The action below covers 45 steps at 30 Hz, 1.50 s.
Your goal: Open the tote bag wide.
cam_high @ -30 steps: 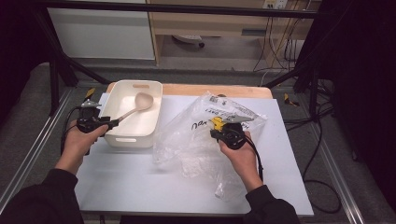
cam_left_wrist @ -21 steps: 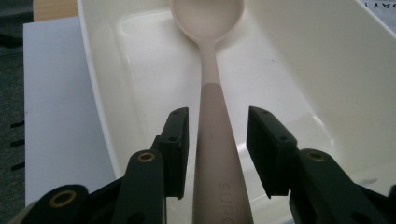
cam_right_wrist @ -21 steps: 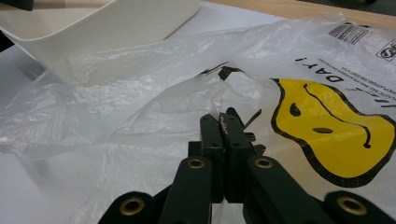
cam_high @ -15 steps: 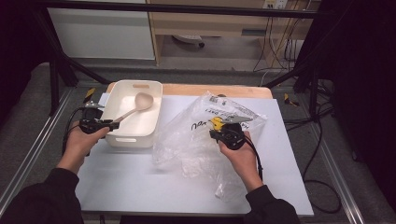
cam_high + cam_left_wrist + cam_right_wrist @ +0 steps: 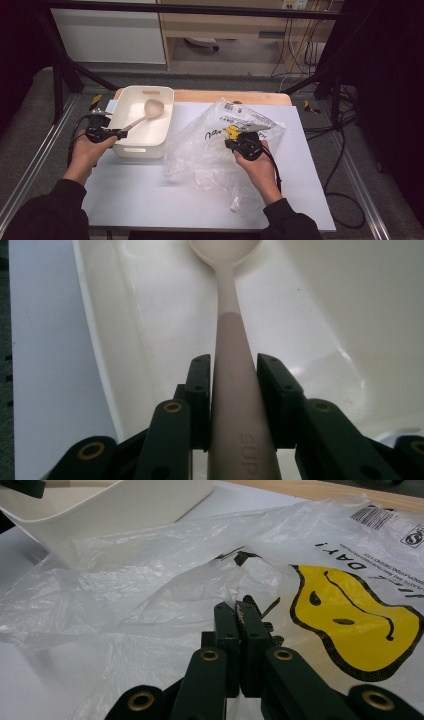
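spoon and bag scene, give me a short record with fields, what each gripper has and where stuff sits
left gripper: jaws have just been closing, now against the handle of the spoon
spoon: bowl end inside the tub, handle sticking out over the tub's left rim
right gripper: shut on a fold of the plastic bag
plastic bag: clear, crumpled, yellow smiley print, lying right of the tub
table: white top, holding the tub and the bag
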Motion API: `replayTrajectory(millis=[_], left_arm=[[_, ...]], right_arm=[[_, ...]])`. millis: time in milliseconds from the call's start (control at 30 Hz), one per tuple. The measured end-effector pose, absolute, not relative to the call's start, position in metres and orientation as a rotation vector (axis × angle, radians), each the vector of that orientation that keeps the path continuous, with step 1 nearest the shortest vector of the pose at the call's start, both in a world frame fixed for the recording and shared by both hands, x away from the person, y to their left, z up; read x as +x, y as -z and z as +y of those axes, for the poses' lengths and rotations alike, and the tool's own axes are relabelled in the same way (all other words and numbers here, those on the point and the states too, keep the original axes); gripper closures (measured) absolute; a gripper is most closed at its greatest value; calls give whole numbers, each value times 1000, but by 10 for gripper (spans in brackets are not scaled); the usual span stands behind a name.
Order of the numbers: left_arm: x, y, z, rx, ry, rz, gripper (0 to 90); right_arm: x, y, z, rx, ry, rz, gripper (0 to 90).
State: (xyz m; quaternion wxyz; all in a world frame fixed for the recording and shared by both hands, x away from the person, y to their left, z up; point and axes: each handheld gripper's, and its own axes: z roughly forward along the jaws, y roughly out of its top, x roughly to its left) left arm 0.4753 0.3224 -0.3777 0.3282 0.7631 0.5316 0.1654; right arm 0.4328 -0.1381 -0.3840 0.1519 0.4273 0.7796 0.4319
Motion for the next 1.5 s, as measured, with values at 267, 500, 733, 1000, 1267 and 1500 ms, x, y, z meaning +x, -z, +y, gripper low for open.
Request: replayTrajectory(millis=[267,500,733,1000,1267,1500], left_arm=[[470,372,318,1990,-474,1369,684],[466,368,319,1982,-502,1359,685],[452,355,320,1950,-524,1307,684],[423,340,311,1915,-527,1215,684],[394,323,299,1919,-510,1125,685],[374,315,293,1908,-491,1068,685]], right_arm=[[433,384,-139,1224,-1239,2237,900],[434,384,-140,1226,-1238,2237,900],[434,384,-140,1223,-1242,2241,900],[433,384,-138,1215,-1243,2256,900],[435,377,-135,1238,-1260,2232,900],[439,352,-123,1218,-1261,2214,900]])
